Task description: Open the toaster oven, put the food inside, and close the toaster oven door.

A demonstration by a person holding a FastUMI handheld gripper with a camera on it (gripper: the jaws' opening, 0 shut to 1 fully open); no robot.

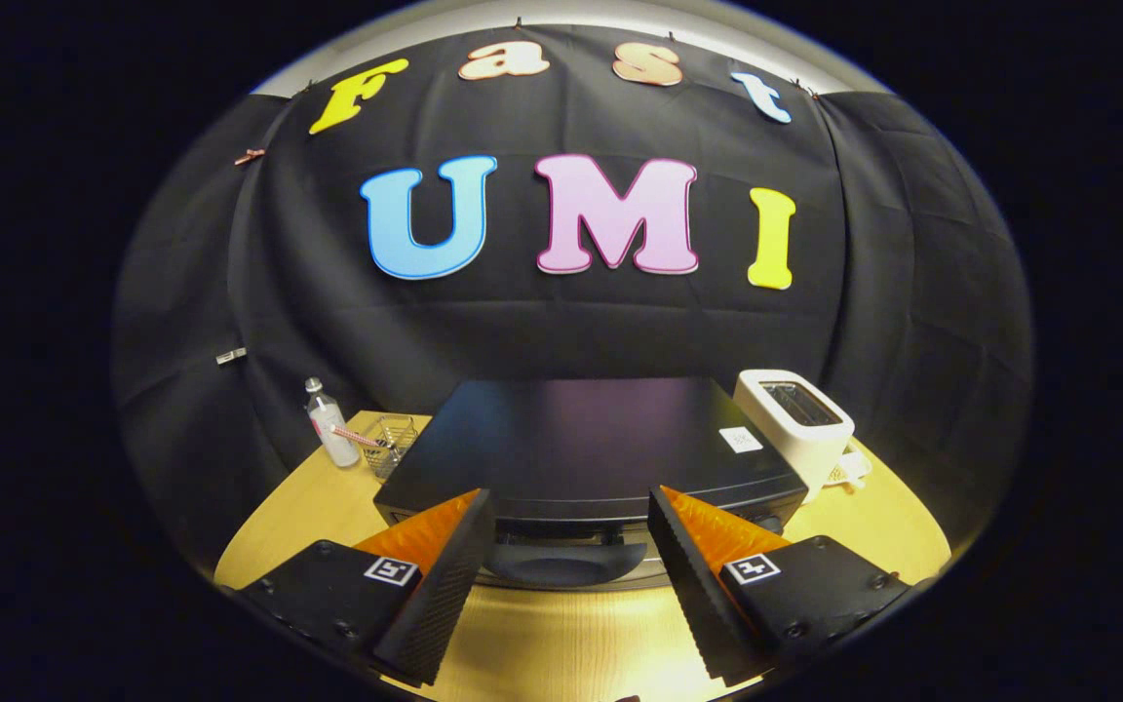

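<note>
the toaster oven sits in the middle of the desk, a dark, low box seen from above and in front, with its flat top facing the camera and a small pale label near its right rear corner. its front edge runs just beyond the fingertips, and below that edge a dark rounded shape shows against the front; whether the door is shut or ajar cannot be told from here.

the tool hangs just in front of the oven's front edge, a little above it, with its two fingers spread wide apart and nothing between them. one finger points at the oven's left front corner, the other at its right front corner; neither visibly touches the oven.

right of the oven, close beside its rear corner, stands a white slot toaster, upright, its slot open to the top. left of the oven, near its rear corner, is a small wire basket, and just left of that a clear bottle with a cap, leaning slightly. the desk is light wood with a rounded front. behind everything hangs the black cloth wall.
</note>
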